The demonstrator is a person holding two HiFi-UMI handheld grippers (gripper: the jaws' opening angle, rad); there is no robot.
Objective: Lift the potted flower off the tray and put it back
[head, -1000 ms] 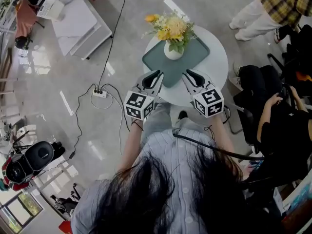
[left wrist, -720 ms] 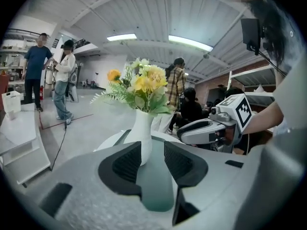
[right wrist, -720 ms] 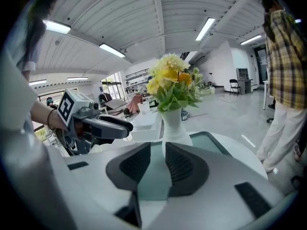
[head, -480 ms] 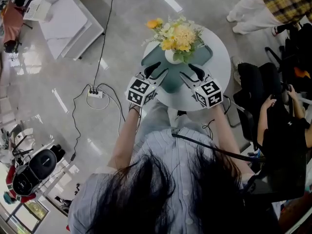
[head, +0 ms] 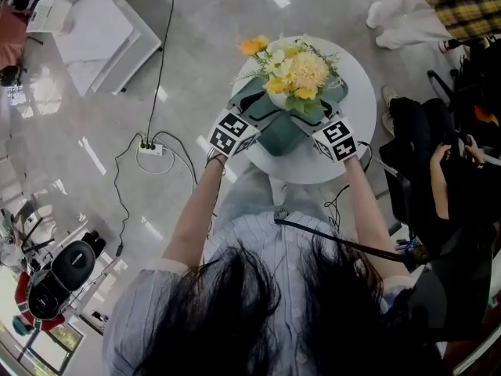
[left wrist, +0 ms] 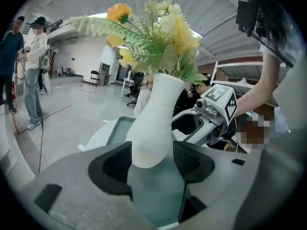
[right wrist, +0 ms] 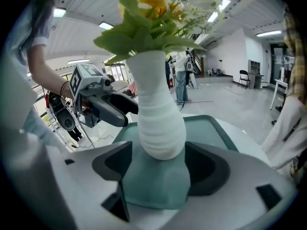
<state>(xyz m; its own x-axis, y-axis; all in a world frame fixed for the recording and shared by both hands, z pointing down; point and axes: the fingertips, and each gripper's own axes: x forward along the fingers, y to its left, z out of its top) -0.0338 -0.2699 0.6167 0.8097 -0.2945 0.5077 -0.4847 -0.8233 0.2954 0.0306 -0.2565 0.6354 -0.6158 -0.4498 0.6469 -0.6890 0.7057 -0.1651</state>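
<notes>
- The potted flower [head: 296,70] is seen standing upright on the teal tray [head: 280,138], which lies about the middle of the round white desk [head: 358,84].
- The left tongs [left wrist: 152,159] are held released. Their jaws have just been opening, and the rounded belly of the white pot [left wrist: 153,123] is framed between them, with no pad seen pressing on it.
- The right tongs [right wrist: 156,162] are likewise released and have just been opening. The same belly is bracketed from the other side, and no contact can be made out.
- Both tongs are brought in from the desk's near edge and angled downward toward the foot of the pot.
- The pot is judged to be stiff, probably ceramic, and so breakable if knocked or dropped.
- Its ribbed surface looks smooth and may prove slippery under hard pads.
- Little weight is expected. The load is likely top-heavy, though, since the blooms [head: 301,67] spread wider than the foot.
- The blooms and leaves are soft and should not be gripped, as they would be crushed or pulled out.
- Hold is best taken low on the belly, below its widest part, with one pair of tongs on each side and the pads set opposite each other.
- The pot should be kept upright throughout the lift, so that tipping toward the tray's rim is avoided.
</notes>
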